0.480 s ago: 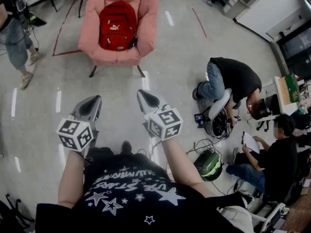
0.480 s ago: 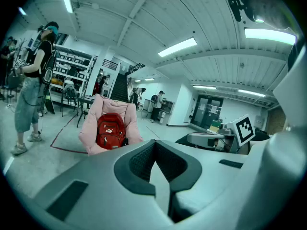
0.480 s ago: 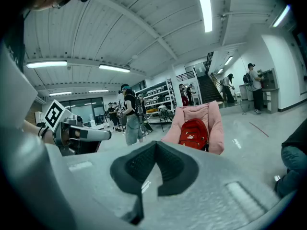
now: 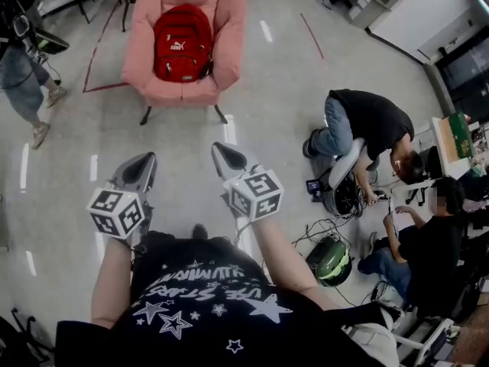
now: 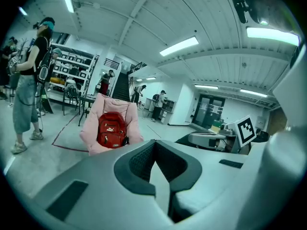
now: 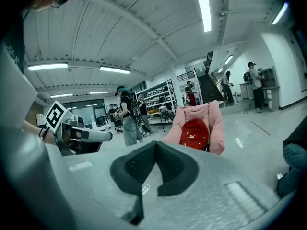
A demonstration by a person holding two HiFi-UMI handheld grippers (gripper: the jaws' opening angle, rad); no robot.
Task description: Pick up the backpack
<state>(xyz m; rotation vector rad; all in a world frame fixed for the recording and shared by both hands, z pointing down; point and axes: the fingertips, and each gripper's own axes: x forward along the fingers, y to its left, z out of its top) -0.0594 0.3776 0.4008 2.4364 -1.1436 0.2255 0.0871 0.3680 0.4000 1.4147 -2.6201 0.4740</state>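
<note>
A red backpack stands upright on the seat of a pink armchair at the top of the head view, some way ahead across the floor. It also shows as the red backpack in the left gripper view and the red backpack in the right gripper view, far beyond the jaws. My left gripper and right gripper are held side by side in front of my chest. Both are shut with nothing between the jaws.
A person stands at the far left near the chair. Another person crouches on the floor at the right over equipment, and a third sits beyond. A green helmet-like object and cables lie at my right. Red floor tape runs left of the chair.
The chair and backpack sit slightly further left and higher in the head view. Both grippers keep their pose. The standing person at left has shifted a little.
</note>
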